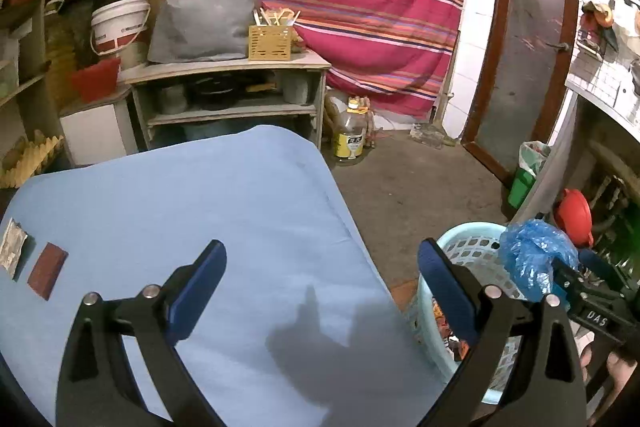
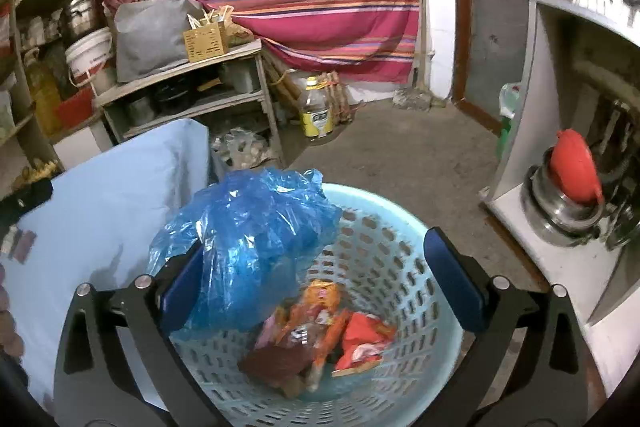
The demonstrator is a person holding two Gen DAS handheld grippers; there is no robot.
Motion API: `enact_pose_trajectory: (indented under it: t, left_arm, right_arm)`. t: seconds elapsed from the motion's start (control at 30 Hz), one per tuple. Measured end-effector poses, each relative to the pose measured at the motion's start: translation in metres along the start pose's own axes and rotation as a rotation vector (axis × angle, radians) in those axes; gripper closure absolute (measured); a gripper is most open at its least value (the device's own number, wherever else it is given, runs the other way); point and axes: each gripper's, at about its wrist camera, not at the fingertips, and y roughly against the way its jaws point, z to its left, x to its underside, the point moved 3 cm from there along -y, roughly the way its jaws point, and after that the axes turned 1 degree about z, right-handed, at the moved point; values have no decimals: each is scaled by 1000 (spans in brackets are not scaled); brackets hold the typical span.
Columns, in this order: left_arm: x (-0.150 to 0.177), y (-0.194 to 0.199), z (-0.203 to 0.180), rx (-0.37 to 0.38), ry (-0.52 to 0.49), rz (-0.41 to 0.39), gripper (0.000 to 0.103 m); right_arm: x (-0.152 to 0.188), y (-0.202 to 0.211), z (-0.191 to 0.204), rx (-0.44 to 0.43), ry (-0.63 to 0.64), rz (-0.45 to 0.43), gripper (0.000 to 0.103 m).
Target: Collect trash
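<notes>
- While the right gripper (image 2: pixel 320 279) hangs over the pale blue basket (image 2: pixel 404 227), its jaws stand spread, the crumpled blue plastic bag (image 2: pixel 256 227) resting against the left finger; whether the bag is gripped is unclear.
- Below the bag, orange and red wrappers (image 2: pixel 332 331) lie in the basket.
- The left gripper (image 1: pixel 320 291) is spread, empty, above the blue-covered table (image 1: pixel 200 195).
- Left of it lie a brown packet (image 1: pixel 47 270) and a grey wrapper (image 1: pixel 12 247).

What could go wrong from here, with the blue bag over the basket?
1. The blue bag clings to one finger of the open right gripper and may not drop into the basket.
2. It sits near the rim and might spill out.
3. The wrappers on the blue cloth remain uncollected.
</notes>
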Motion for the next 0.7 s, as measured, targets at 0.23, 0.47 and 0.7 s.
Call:
enact_pose_trajectory:
  t: [0.23, 0.47, 0.7]
  left_arm:
    - [0, 3, 12, -2, 17, 6, 9]
    - [-3, 9, 23, -9, 34, -2, 9]
    - [-1, 19, 47, -27, 54, -13, 9]
  right_arm:
    - [13, -23, -14, 14, -86, 186, 4]
    - [15, -21, -26, -48, -222, 242, 4]
    - [7, -13, -17, 12, -230, 186, 4]
